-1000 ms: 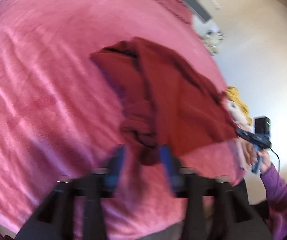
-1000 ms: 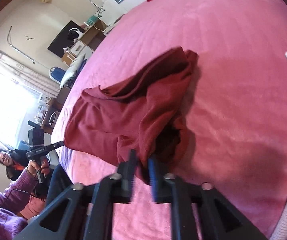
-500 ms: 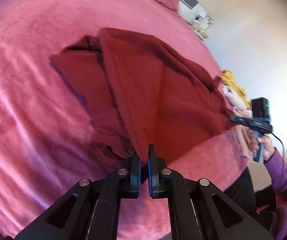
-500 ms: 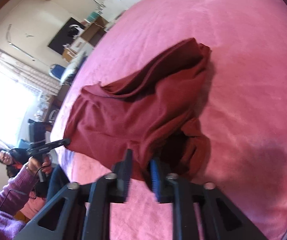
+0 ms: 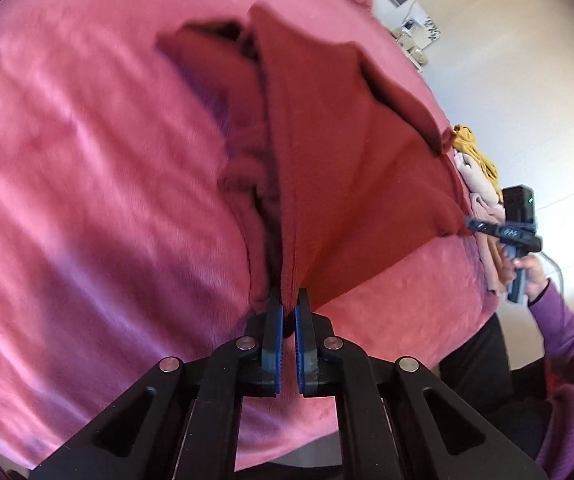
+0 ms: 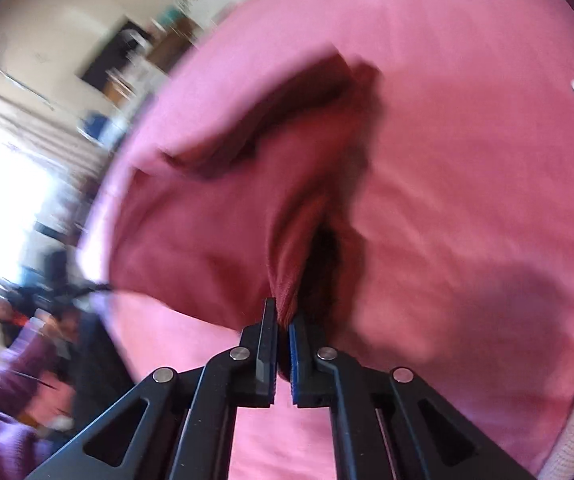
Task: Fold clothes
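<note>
— Both sets of jaws, apart a second ago, are now clamped: my left gripper [image 5: 289, 306] and right gripper [image 6: 283, 316] each pinch an edge of the maroon garment [image 5: 339, 168].

— Where is it lying?

— On the pink bedspread [image 5: 87, 200], near its front edge, stretched between my hands. Soft knit, rumpled, one ridge running away from me; ready to lift and fold.

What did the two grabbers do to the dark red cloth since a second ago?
Both closed on it. The left gripper, open around a bunched edge a second ago, now pinches a fold of the dark red garment. The right gripper shut on its own edge too, and the cloth now stretches between them. The garment's far part stays on the pink blanket.
</note>
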`<state>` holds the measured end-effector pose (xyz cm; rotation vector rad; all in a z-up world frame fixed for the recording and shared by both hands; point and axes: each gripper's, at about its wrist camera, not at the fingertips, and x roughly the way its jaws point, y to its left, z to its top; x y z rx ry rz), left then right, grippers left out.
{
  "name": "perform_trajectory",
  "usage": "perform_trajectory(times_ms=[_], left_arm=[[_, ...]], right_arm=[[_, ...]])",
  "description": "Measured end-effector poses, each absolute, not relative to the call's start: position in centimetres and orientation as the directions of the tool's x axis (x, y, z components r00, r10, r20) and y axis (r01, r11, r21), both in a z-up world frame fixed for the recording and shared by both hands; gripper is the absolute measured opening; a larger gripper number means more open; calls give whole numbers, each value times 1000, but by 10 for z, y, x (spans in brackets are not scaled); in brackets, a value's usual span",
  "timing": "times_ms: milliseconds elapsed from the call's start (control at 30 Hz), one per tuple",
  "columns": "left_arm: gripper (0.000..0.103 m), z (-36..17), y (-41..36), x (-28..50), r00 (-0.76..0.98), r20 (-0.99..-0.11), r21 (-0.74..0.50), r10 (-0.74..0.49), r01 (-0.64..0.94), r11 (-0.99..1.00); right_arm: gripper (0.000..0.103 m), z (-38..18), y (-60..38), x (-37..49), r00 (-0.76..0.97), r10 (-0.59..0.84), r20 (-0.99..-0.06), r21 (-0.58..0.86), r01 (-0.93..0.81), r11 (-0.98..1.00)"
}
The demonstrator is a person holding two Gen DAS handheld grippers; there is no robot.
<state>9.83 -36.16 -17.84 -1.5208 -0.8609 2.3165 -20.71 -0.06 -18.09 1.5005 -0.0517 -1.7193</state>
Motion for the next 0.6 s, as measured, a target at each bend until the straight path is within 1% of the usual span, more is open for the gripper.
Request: perform_trajectory(times_ms=[67,100,133,200,233,267,333,367,400,467,533,600], left_arm=[[10,-173,-368,103,-428,-760,-587,489,130,-799],[18,-169,-373,107,-416,-775,-574,475,148,-806],[19,-162,-378,111,-413,-800,-537,436,168,-826],[19,-148,-389,120,-408,-848,-447,337,209,-870],[19,-135,-391,122,-445,-841,-431,309,204,-879],[19,-122,-393,122,-494,-820,-426,289,189,-885],[20,-97,-382,111,-586,-748,-450,311,105,-887],[22,-89,-371,99,-602,-721,-462,342,52,-885],[25,-86,-356,82,-597,-710,-463,373,-3,-886],[26,-89,-321,48,-548,-717,-448,431,-111,-887],[26,-102,-286,11,-466,-742,-434,481,-213,-875],[26,-113,-263,-19,-402,-758,-441,513,-264,-858]], right_arm=[[8,-186,5,-208,65,-605,-794,544,522,-657],[16,-181,9,-208,50,-610,-791,542,519,-660],[23,-174,13,-209,31,-611,-791,534,521,-665],[24,-154,24,-211,-58,-598,-800,483,530,-697],[24,-142,29,-212,-115,-599,-792,458,536,-709],[24,-130,33,-213,-155,-624,-766,457,552,-698],[24,-112,29,-214,-159,-710,-686,500,606,-619],[24,-107,20,-215,-130,-743,-656,524,631,-573],[24,-108,5,-217,-81,-756,-649,540,651,-533],[21,-121,-34,-222,30,-740,-672,557,680,-478],[20,-141,-70,-226,153,-713,-684,592,688,-420],[20,-159,-101,-226,255,-684,-684,624,689,-368]])
